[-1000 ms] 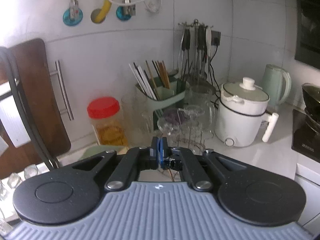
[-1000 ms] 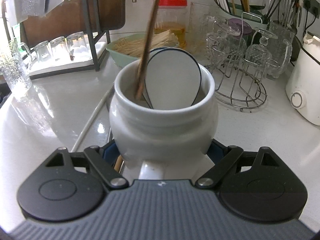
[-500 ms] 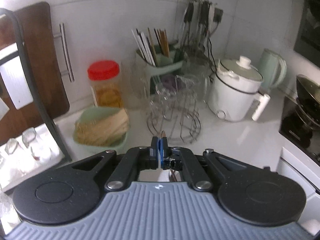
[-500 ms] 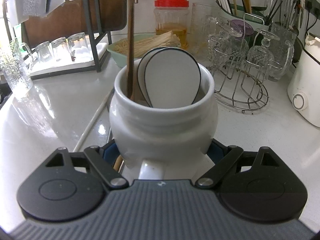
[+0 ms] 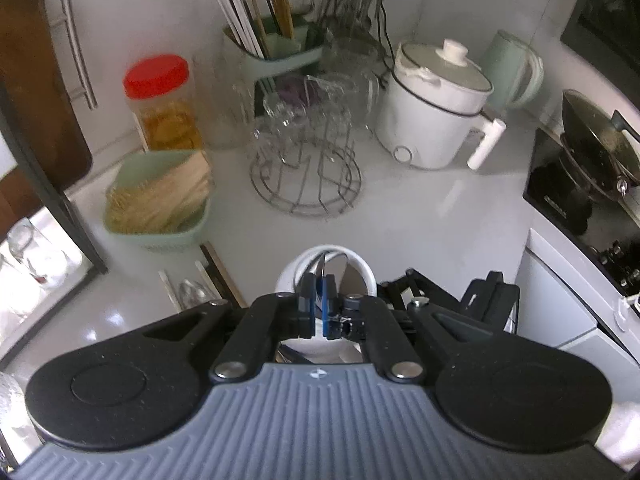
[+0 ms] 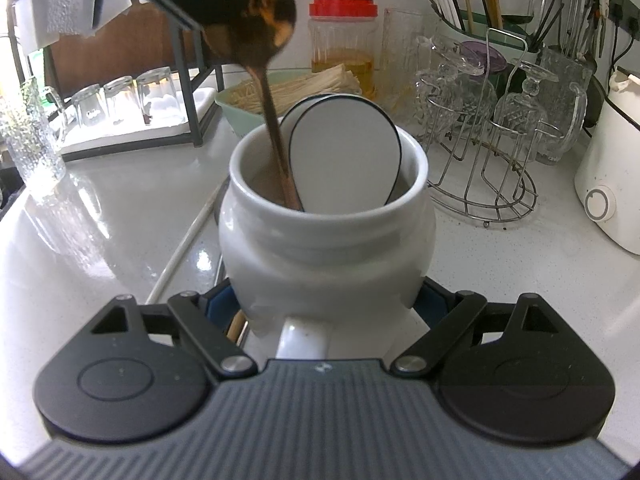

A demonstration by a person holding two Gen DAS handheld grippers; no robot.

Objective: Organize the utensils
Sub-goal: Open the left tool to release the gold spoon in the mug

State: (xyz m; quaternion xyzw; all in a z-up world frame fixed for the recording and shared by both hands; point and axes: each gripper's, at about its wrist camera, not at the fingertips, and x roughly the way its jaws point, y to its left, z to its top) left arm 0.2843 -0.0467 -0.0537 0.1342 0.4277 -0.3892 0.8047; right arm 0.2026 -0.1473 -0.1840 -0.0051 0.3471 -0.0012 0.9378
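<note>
Left gripper (image 5: 319, 298) directly above white jar (image 6: 326, 240), pointing steeply down; jaws pinched narrow on bowl end of copper spoon (image 6: 262, 20). Spoon long axis near vertical, slight tilt; handle tip already inside jar mouth, beside white spoon (image 6: 344, 160) leaning on far rim. Right gripper (image 6: 326, 304) low behind jar, angled down, jaws wide and clamped on jar's lower body, jar resting on surface (image 6: 100, 220). Judgement: release needs only straight drop. More utensils (image 5: 192, 292) lie on surface left of jar.

white jar (image 6: 326, 236), copper spoon (image 6: 276, 120), red-lidded container (image 6: 343, 36)
</note>
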